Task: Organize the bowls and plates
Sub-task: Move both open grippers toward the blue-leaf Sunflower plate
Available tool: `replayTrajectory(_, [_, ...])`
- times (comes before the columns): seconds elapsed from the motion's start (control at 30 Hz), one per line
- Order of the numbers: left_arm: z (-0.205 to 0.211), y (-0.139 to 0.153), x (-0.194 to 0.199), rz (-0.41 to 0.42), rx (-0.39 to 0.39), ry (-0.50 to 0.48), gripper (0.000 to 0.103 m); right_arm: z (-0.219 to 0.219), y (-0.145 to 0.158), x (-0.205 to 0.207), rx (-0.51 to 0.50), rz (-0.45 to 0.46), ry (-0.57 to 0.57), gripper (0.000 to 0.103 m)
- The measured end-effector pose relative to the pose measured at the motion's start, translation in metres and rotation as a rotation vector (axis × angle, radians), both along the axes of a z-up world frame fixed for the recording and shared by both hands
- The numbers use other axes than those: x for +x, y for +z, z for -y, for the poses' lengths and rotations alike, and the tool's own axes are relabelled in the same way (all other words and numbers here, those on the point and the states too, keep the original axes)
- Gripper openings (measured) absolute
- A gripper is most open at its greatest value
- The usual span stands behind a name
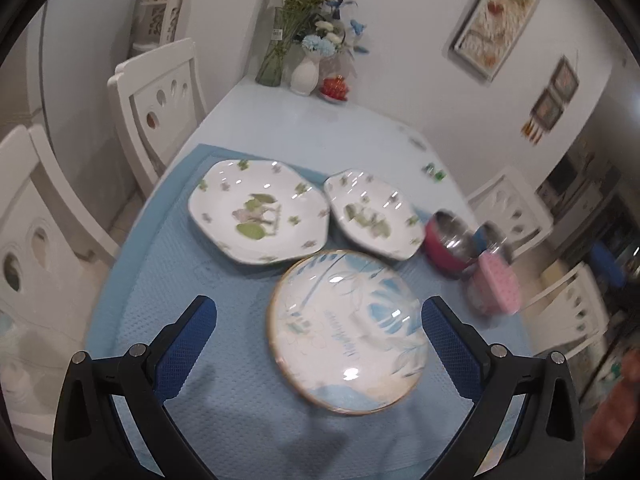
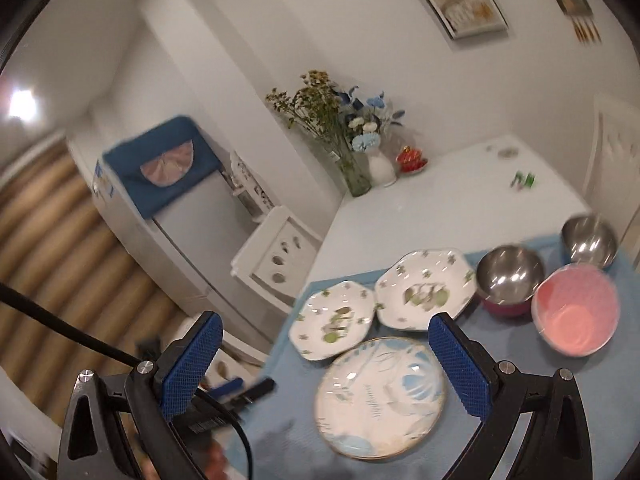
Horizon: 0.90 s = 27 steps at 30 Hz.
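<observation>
The left gripper (image 1: 319, 342) and right gripper (image 2: 325, 364) both gape wide and empty above the round blue-leaf plate (image 1: 347, 333), beyond which lie two octagonal floral plates (image 1: 258, 211).

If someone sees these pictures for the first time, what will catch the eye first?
Most likely the round blue-leaf plate with a gold rim, lying nearest on the blue mat, framed by the open left tongs. Behind it sit two white floral plates side by side, and to their right the pink bowl beside two steel bowls.
</observation>
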<state>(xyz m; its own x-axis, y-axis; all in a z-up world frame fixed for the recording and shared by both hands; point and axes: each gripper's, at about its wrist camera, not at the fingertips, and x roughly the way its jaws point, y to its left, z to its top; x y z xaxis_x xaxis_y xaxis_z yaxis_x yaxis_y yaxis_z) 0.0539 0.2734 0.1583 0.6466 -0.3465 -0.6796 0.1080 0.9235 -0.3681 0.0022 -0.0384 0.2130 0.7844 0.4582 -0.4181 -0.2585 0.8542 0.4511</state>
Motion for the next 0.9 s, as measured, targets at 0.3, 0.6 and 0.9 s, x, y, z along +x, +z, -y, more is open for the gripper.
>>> replayTrajectory(0.3, [0.034, 0.018, 0.011, 0.020, -0.127, 0.079, 0.102, -0.029, -0.002, -0.005, -0.027, -0.018, 0.018, 0.102])
replayTrajectory(0.6, [0.053, -0.019, 0.018, -0.174, -0.259, 0.031, 0.102, -0.038, -0.012, 0.000, -0.095, -0.053, -0.041, 0.102])
replayTrajectory(0.9, [0.020, -0.011, 0.005, -0.196, -0.205, 0.160, 0.102, -0.022, -0.042, 0.007, -0.441, -0.046, -0.538, 0.102])
